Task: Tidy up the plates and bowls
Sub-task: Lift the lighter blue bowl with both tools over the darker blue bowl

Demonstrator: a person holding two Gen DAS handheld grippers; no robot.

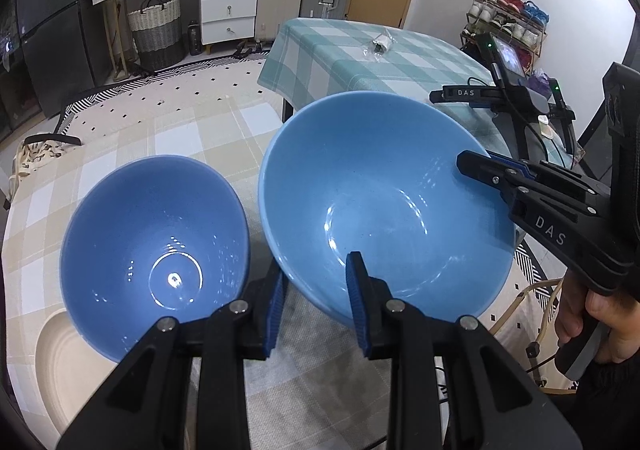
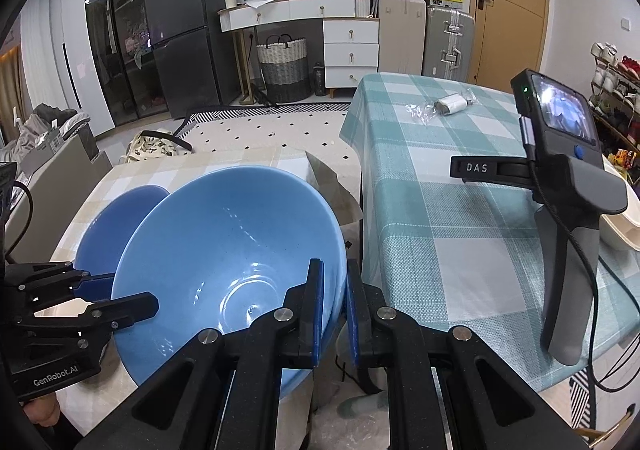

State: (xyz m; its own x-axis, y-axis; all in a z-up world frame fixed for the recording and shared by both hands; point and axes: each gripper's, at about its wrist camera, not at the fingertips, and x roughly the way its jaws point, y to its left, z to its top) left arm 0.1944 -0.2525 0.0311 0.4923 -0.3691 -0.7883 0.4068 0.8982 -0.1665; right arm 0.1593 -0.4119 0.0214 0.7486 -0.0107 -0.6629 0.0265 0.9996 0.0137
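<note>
Bowls fill both wrist views; the large light-blue bowl is gripped by two sets of tongs at once and sits tilted, clear of the bench with its beige checked cloth. The left tongs are clenched on that bowl's near rim, one blue pad inside the wall and the other outside it; the right tongs are clenched on the opposite rim in the same manner, one finger inside and one outside, the pads pressed close against the thin wall. Just left of the left tongs, and slightly below the larger bowl, stands a smaller, darker blue bowl, nearly touching the outer finger of those tongs; whether it touches the large bowl cannot be told. In the right wrist view this darker bowl peeks out behind the light-blue bowl, beyond the left tongs entering from the left edge. Below the darker bowl, left of the left tongs, a cream plate lies on the bench, partly covered by that bowl. The right tongs reach in from the right in the left wrist view, with a hand on their handle. Beyond the tongs stands a second bench with a teal checked cloth, bearing a small plastic-wrapped packet and a spare gripper device.
</note>
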